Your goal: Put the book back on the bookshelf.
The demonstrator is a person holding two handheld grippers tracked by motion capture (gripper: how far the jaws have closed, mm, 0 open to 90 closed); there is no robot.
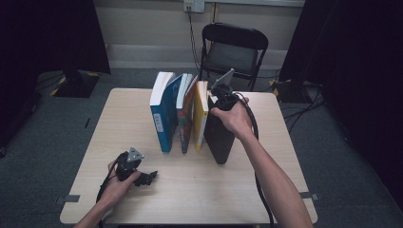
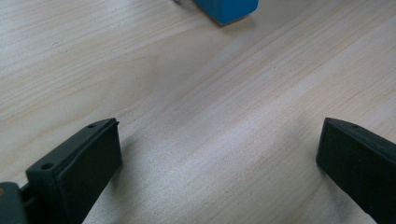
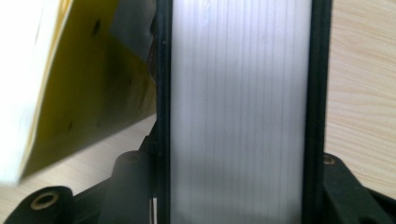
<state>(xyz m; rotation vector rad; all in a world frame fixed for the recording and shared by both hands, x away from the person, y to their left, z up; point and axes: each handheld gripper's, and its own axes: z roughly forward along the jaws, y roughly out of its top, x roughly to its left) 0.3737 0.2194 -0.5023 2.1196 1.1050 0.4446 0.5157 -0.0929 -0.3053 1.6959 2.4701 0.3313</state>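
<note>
Black book (image 1: 219, 137) upright on the desk (image 1: 128, 123)

Thick, black-covered, white page edges (image 3: 238, 112) facing up; stands on its lower edge at the right end of the row, just beside the yellow book (image 1: 202, 114); clamped across both covers near the top by the right tool (image 1: 222, 97).

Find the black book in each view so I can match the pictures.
High view: black book stands right of centre, last in the row, right hand-held gripper clamped on its top.
Left gripper view: not in it.
Right gripper view: centre, white page edge between black covers.
Shared landmark: yellow book beside it.
</note>
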